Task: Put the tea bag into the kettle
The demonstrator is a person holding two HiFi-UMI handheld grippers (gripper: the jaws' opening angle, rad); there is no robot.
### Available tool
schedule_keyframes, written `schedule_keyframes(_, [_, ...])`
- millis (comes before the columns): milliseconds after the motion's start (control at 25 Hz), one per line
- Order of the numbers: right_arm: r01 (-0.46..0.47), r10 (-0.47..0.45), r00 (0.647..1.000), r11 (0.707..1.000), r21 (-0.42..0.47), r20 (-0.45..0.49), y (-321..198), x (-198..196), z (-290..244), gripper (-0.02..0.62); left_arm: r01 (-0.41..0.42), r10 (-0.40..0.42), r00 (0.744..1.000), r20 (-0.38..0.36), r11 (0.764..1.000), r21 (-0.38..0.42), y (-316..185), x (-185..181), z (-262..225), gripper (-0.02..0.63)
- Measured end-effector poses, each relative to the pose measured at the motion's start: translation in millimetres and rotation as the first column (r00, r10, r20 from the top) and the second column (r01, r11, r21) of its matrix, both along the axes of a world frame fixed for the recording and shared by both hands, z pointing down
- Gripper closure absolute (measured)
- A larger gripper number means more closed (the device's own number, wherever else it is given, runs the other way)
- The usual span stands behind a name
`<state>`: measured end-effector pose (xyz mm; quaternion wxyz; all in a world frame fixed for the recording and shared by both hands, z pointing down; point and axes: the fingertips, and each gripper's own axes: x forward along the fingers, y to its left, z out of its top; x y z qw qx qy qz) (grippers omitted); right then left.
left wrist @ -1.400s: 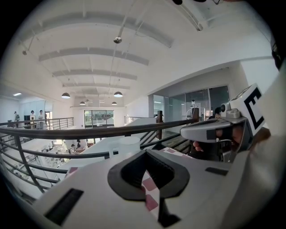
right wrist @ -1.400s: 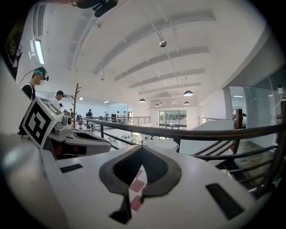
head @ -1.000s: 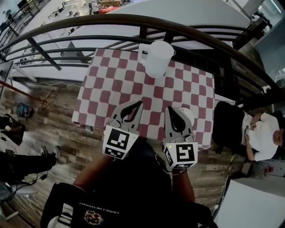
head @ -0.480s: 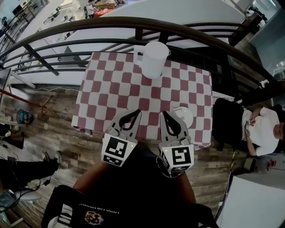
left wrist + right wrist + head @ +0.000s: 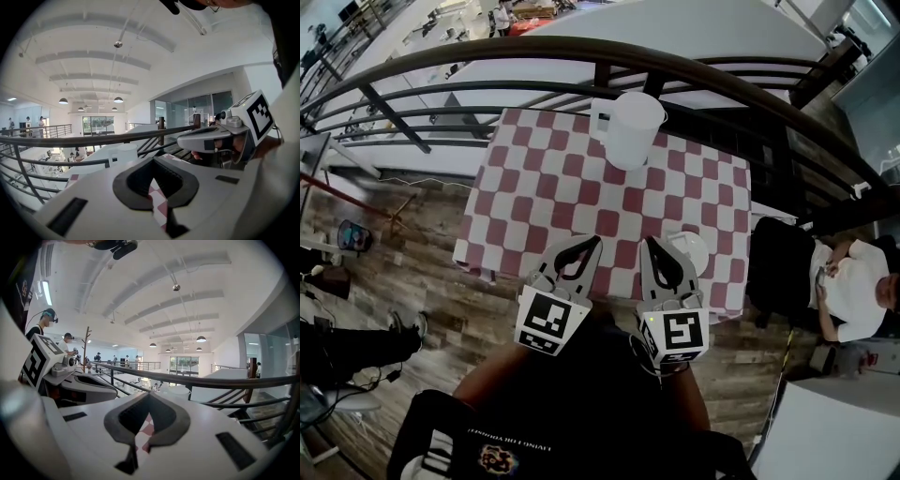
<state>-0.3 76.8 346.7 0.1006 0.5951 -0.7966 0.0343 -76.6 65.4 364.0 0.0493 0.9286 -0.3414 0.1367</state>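
A white kettle (image 5: 630, 124) stands at the far edge of the red-and-white checked table (image 5: 544, 187); it also shows past the jaws as the kettle (image 5: 123, 153) and the kettle (image 5: 178, 391). I see no tea bag in any view. My left gripper (image 5: 596, 242) and right gripper (image 5: 646, 241) hover side by side over the table's near edge, both shut with nothing between the tips. A round white dish or lid (image 5: 692, 249) lies just right of the right gripper. In their own views the left gripper (image 5: 152, 158) and right gripper (image 5: 149, 394) point toward the kettle.
A dark curved railing (image 5: 581, 52) runs behind the table, close to the kettle. A seated person (image 5: 853, 286) and a dark chair (image 5: 778, 267) are to the right. Wood floor (image 5: 403, 244) lies left of the table.
The head view swayed slightly. Both grippers stay shut and keep their places at the table's near edge.
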Motion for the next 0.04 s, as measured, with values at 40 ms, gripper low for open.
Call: schedule_keyframes(40, [0.001, -0.001, 1.0, 1.0, -0.002, 0.0, 0.7, 0.3, 0.6, 0.583, 0.002, -0.002, 1.0, 0.0, 1.0, -0.003, 0.8, 0.0, 0.8, 0.607])
